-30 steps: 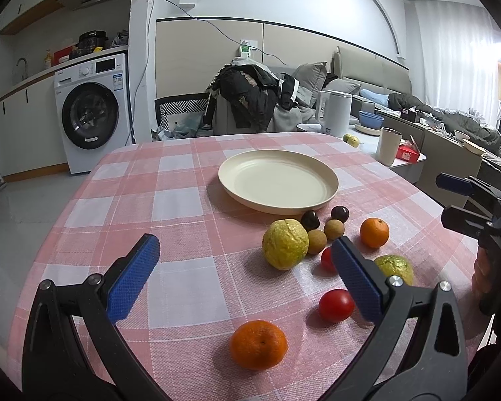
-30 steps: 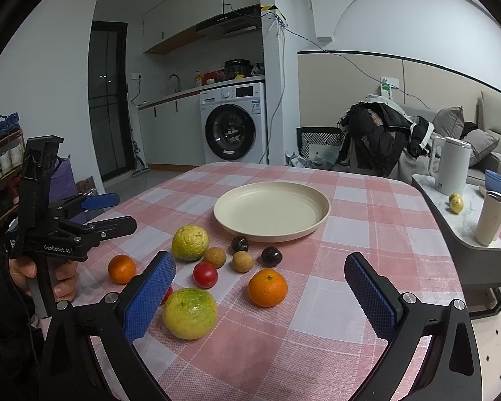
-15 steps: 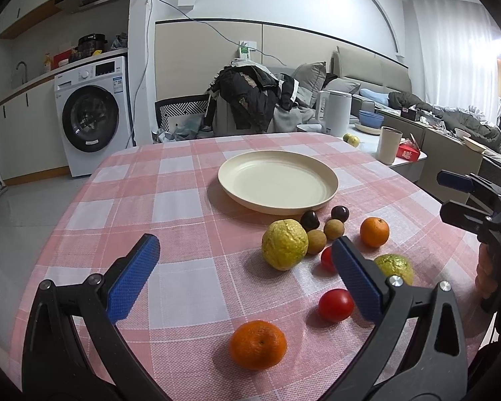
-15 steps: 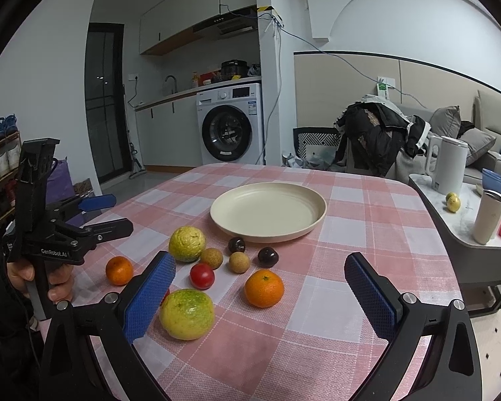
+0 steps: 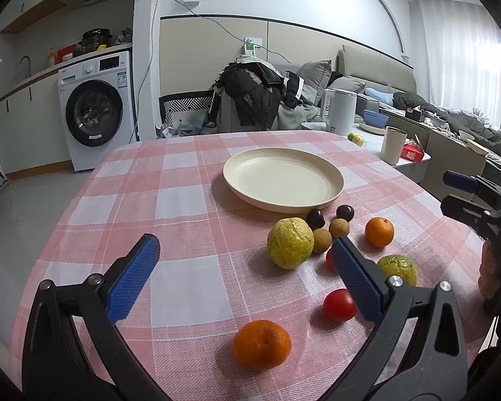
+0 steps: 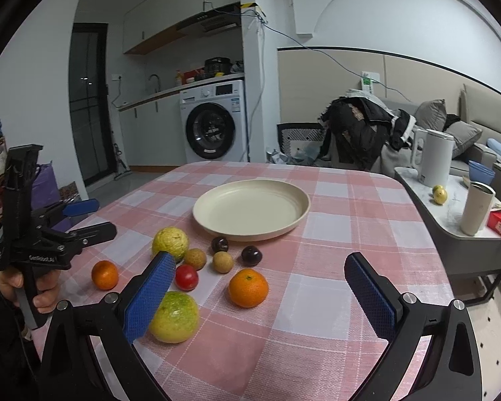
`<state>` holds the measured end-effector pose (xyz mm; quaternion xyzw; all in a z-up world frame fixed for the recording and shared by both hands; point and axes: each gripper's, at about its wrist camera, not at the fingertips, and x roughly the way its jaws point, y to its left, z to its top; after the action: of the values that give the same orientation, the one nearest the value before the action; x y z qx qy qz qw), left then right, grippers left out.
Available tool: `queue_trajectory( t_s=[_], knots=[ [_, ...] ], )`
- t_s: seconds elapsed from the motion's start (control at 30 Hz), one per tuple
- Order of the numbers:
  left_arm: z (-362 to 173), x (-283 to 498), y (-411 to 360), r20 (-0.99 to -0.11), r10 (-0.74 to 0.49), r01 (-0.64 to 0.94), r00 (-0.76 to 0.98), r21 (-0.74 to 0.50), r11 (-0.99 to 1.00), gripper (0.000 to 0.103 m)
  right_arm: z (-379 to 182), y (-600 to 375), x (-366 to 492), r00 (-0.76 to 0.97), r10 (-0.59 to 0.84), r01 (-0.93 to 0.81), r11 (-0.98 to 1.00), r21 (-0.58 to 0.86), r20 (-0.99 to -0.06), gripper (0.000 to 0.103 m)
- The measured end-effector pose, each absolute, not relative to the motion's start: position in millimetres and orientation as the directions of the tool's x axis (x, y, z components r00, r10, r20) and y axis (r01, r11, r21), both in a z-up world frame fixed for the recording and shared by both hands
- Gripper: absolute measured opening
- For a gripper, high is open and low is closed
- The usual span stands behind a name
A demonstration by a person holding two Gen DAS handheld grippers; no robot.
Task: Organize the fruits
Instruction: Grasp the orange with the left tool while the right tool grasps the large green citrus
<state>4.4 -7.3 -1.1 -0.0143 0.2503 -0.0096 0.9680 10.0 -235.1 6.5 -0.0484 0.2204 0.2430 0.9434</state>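
Observation:
An empty cream plate (image 5: 284, 180) (image 6: 250, 207) sits mid-table on the pink checked cloth. In front of it lie a yellow-green guava (image 5: 290, 243) (image 6: 169, 244), a greener guava (image 5: 399, 267) (image 6: 174, 317), two oranges (image 5: 261, 344) (image 6: 248, 287), a red tomato (image 5: 339, 304) (image 6: 186, 277), two brown longans (image 6: 222, 262) and two dark plums (image 6: 251, 255). My left gripper (image 5: 243, 250) (image 6: 83, 220) hovers open above the cloth, left of the fruit. My right gripper (image 6: 260, 262) (image 5: 464, 193) is open too, over the nearer orange, holding nothing.
A side table at the right carries a white kettle (image 6: 434, 157), a cup (image 6: 477, 209), a red box and a small yellow fruit (image 6: 439, 194). A chair draped with dark clothes (image 5: 250, 93) stands behind the table. A washing machine (image 5: 95, 110) is at the back left.
The right wrist view has drifted slightly, so the plate and fruit sit a little further left in it. Both grippers stay open and no fruit has moved.

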Motion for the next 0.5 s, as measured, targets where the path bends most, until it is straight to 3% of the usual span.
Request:
queue_trajectory(
  t_s=[0.27,0.5],
  knots=[
    [-2,1,-9,-0.515,-0.065,0.048,0.855,-0.047,0.998,0.102,8,-231,11,0.747,0.451,-0.495,0.868,0.043,-0.488,0.103],
    [-9,-4,-12,-0.566,-0.078,0.073,0.821,-0.030,0.997,0.102,-6,-213,19,0.640,0.484,-0.546,0.833,0.091,-0.597,0.103]
  ],
)
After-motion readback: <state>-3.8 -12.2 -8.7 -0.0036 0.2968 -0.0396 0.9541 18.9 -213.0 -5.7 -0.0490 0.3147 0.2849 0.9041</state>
